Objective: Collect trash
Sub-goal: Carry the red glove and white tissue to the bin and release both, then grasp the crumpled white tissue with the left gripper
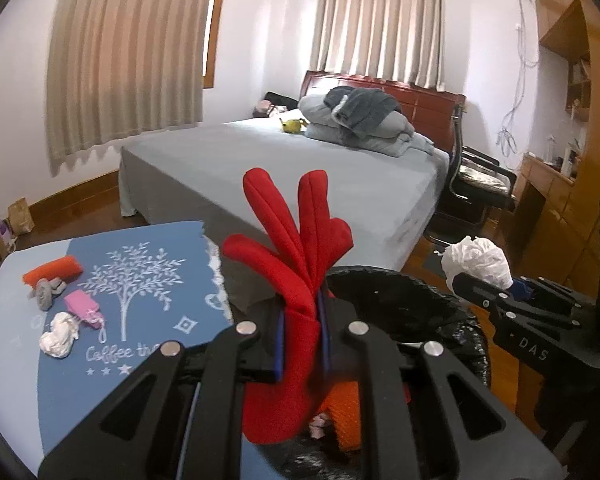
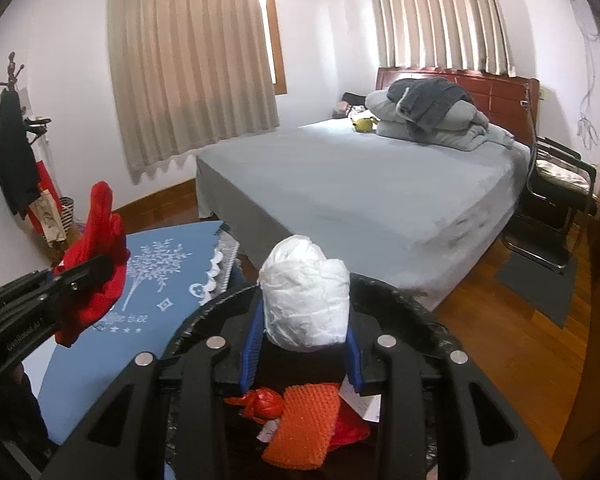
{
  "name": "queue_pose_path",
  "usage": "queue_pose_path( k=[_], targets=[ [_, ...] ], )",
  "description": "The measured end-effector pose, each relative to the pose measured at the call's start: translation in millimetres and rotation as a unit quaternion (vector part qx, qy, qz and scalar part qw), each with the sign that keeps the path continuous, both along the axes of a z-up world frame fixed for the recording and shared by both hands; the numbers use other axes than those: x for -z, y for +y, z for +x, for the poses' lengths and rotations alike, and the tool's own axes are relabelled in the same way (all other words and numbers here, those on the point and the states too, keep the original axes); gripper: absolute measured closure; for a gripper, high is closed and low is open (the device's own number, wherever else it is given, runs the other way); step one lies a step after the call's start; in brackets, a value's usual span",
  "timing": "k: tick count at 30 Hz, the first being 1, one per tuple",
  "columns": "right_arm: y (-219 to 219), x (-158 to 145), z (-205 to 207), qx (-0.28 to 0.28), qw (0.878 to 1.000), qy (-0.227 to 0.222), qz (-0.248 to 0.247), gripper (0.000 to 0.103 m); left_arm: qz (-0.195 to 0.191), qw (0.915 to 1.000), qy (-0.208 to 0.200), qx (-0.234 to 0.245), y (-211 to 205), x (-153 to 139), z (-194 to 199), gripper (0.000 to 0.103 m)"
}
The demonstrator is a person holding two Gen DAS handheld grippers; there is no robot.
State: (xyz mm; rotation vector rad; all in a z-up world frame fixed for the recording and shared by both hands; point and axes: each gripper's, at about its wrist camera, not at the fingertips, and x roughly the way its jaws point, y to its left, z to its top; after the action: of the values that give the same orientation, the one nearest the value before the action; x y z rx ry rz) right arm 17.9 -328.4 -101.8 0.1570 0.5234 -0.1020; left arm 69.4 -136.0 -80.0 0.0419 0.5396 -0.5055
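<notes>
On the blue table mat (image 1: pixel 148 280) at the far left lie the scraps not yet gathered — an orange roll (image 1: pixel 54 270), a grey lump (image 1: pixel 46 292), a pink wrapper (image 1: pixel 83 308) and a crumpled white tissue (image 1: pixel 58 334). They look light and soft; each should pinch easily at its middle. Further right, the left gripper (image 1: pixel 302 320) is clamped nearly shut on a limp red cloth (image 1: pixel 296 252), held at its gathered base over the black-lined bin (image 1: pixel 440 300). Rightmost, the right gripper (image 2: pixel 302 344) is part open, its pads pressing a wad of white plastic (image 2: pixel 306 304) — springy, likely slippery — above the bin, where orange and red trash already lies.
</notes>
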Motion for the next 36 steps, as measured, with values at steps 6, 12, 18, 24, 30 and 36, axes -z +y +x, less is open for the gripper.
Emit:
queue_pose_path(
  k=[6,12,18,24,30,36],
  targets=[
    [-15,5,-7,0.014,1.0,0.003,0.0,0.068,0.004,0.9997,0.004,0.025,-20,6,-1,0.091],
    [-26,9,-13,0.024,1.0,0.007,0.002,0.068,0.011,0.9988,0.011,0.047,-37,16,0,0.09],
    [-31,15,-10,0.026,1.0,0.014,0.002,0.068,0.016,0.9977,0.025,0.061,-51,29,3,0.09],
    [-37,24,-3,0.028,0.999,0.03,0.007,0.063,0.016,0.9961,0.043,0.075,-56,42,10,0.081],
    [-39,33,4,0.037,0.998,0.042,-0.003,0.037,0.006,0.9961,0.057,0.068,-47,49,16,0.038],
    [-33,34,3,0.044,0.998,0.038,-0.013,0.006,0.016,0.9988,0.041,0.019,-19,44,24,0.016]
  ],
)
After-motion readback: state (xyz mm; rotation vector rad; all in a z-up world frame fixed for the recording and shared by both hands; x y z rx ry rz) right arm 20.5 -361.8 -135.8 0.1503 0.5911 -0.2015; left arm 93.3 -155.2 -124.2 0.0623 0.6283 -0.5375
